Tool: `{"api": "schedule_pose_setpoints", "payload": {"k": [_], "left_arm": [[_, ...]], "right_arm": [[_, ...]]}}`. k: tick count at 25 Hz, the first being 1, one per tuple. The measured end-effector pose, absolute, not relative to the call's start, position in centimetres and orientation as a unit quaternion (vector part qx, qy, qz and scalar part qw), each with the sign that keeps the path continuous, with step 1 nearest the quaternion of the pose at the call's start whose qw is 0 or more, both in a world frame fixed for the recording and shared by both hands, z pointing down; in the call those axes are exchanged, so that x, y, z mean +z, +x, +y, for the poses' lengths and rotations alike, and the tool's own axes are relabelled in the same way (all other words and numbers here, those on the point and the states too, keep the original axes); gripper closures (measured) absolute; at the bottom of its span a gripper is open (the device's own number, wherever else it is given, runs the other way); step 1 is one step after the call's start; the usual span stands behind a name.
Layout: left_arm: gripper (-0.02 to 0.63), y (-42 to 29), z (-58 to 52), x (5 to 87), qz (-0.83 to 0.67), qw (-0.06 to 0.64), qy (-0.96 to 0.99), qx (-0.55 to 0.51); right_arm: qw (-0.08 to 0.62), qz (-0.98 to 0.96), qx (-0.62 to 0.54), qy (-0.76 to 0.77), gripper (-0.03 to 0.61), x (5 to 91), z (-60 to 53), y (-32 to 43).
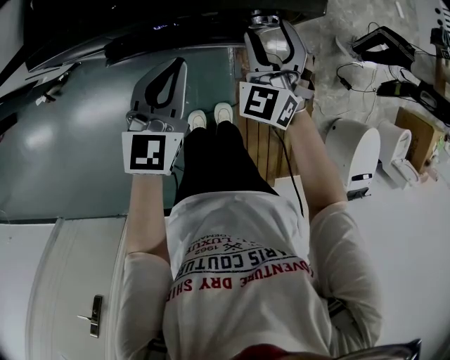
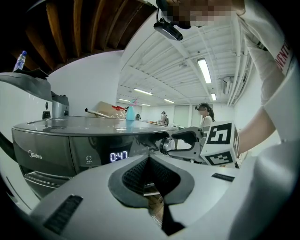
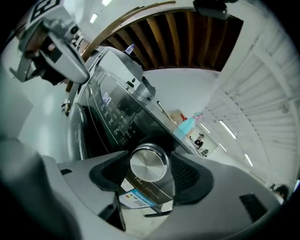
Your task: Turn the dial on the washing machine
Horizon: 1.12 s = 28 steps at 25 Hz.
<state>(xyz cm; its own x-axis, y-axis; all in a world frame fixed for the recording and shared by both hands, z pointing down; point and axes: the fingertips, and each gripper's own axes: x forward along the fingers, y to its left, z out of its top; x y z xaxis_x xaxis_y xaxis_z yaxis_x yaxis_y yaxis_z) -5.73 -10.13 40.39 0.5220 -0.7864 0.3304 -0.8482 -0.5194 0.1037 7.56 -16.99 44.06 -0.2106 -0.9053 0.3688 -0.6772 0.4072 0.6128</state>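
Observation:
The dark washing machine [image 1: 140, 31] stands in front of me, and its lit display [image 2: 118, 156] faces the left gripper view. Its round silver dial [image 3: 148, 165] sits on the control panel [image 3: 110, 110]. My right gripper [image 3: 151, 159] is closed around the dial, with a dark pad against each side of its rim. The head view shows that gripper [image 1: 271, 20] at the machine's front, with the dial [image 1: 264, 17] just visible at its tips. My left gripper [image 1: 181, 67] hangs in the air to the left, shut and holding nothing. Its tips [image 2: 149, 158] meet in front of the panel.
A blue spray bottle [image 2: 130, 112] and some clutter stand on the machine's top. White appliances [image 1: 351, 151], cables, black devices [image 1: 383, 42] and a cardboard box [image 1: 416, 130] lie on the floor to the right. A white door with a handle [image 1: 95, 316] is at the lower left.

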Motion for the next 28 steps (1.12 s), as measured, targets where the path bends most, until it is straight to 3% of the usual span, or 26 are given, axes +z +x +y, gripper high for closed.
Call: {"api": "schedule_pose_setpoints", "payload": {"k": [10, 21, 28], "left_arm": [[0.598, -5.8, -10.1, 40.7, -0.475, 0.129, 0.862, 0.124], [0.598, -5.4, -10.4, 40.5, -0.475, 0.128, 0.862, 0.124], [0.598, -5.1, -10.4, 40.5, -0.472, 0.126, 0.864, 0.127]], "right_arm": [[0.378, -0.75, -0.164, 0.516, 0.304, 44.7, -17.3, 7.7], [0.265, -0.793, 0.039, 0.548, 0.307, 43.9, -17.8, 8.4], [0.246, -0.799, 0.053, 0.546, 0.305, 43.9, -17.7, 8.6]]}}
